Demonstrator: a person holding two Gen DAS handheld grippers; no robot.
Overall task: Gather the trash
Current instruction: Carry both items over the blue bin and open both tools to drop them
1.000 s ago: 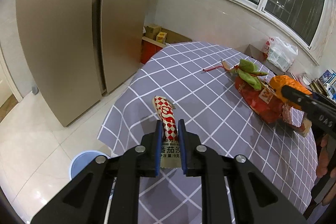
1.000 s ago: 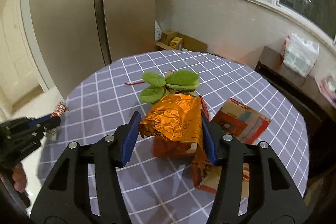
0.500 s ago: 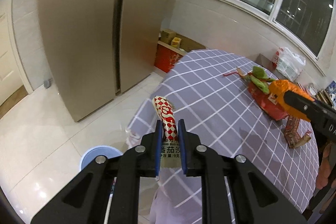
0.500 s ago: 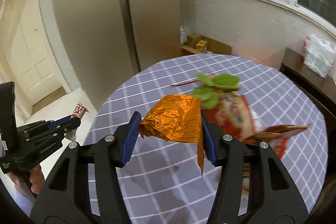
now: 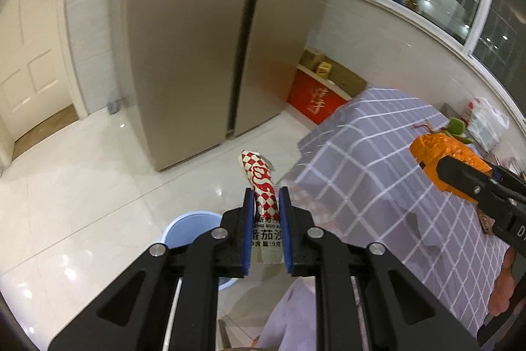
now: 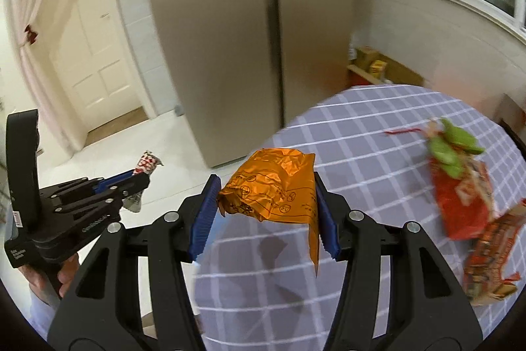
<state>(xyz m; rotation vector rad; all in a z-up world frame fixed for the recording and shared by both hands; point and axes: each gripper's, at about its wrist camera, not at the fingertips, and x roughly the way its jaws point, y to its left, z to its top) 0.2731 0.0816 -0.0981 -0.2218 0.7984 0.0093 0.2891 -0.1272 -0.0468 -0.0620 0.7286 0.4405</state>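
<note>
Standing by the round table, I see both hands loaded with rubbish and neither piece binned yet. The left gripper [image 5: 265, 221] is clamped tight on a red-and-white checked sauce sachet [image 5: 259, 183], which sticks up past its blue pads and hangs over the tiled floor, close to the pale blue bin [image 5: 192, 227] that shows just beneath the tool. The right gripper [image 6: 264, 209] is squeezing a crumpled orange foil wrapper [image 6: 273, 189] between its pads, held above the edge of the grey checked tablecloth [image 6: 361, 153]; a loose flap of foil dangles from it. So, by my reckoning, two pieces are picked up and on their way, with the drop into the bin yet to come. Left on the table are a red snack bag [image 6: 460, 203] with green leaves [image 6: 452, 147] lying on it, a second torn printed packet [image 6: 490, 255] beside it, and a thin red strip [image 6: 399, 131] farther back. Those look like at least another trip or two.
</note>
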